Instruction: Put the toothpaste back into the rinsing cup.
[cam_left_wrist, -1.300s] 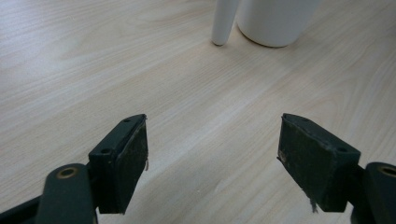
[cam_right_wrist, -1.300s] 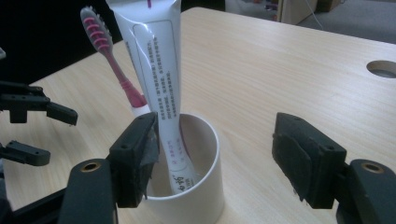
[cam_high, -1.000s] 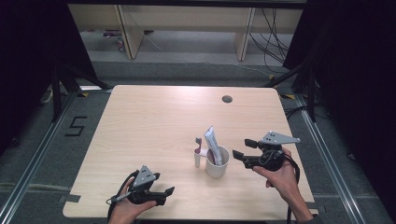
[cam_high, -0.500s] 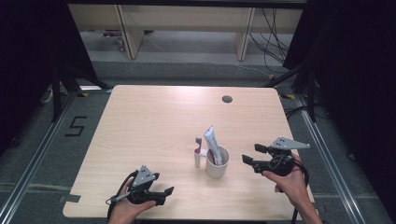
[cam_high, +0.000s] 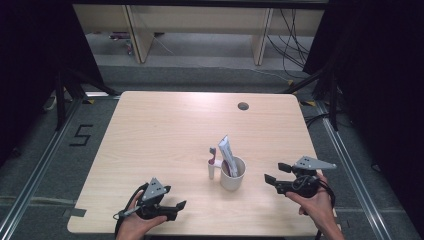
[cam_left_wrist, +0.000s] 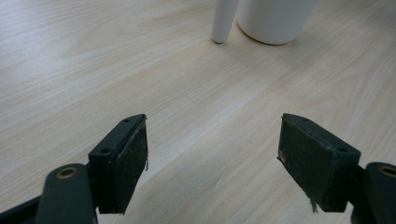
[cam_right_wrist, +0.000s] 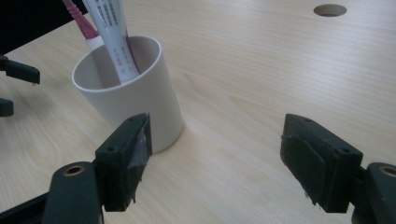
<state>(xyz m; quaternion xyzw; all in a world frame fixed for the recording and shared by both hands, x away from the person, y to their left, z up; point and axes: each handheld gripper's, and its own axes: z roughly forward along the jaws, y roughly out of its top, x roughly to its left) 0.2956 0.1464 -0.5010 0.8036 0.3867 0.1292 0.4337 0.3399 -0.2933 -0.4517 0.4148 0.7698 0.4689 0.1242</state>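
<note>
1. Jaws of the left gripper (cam_left_wrist: 212, 158) stand wide apart with nothing between them, only bare table (cam_left_wrist: 93, 70) under the gap.
2. From above, the left gripper (cam_high: 172, 207) lies low near the table's near edge, held by the left hand (cam_high: 137, 225), jaws turned right and a little toward the cup.
3. Ahead of the left jaws, beyond the gap, stand the base of the cup (cam_left_wrist: 275, 21) and, just beside it, a thin white upright piece (cam_left_wrist: 223, 21); whether the two touch cannot be told.
4. The right gripper (cam_right_wrist: 215, 161) also has its jaws wide apart and empty.
5. The cup (cam_right_wrist: 133, 102) stands just beyond its left jaw, near it and outside the gap; contact cannot be told.
6. From above, the right gripper (cam_high: 276, 172) sits right of the cup (cam_high: 233, 174), apart from it, in the right hand (cam_high: 315, 205), jaws turned left toward the cup.
7. Inside the cup lean a white tube (cam_right_wrist: 112, 37) and a pink toothbrush (cam_right_wrist: 79, 21), both rising past the rim.
8. Far beyond the right jaws, a round hole (cam_right_wrist: 329, 10) shows in the table, near its far edge (cam_high: 243, 106).
</note>
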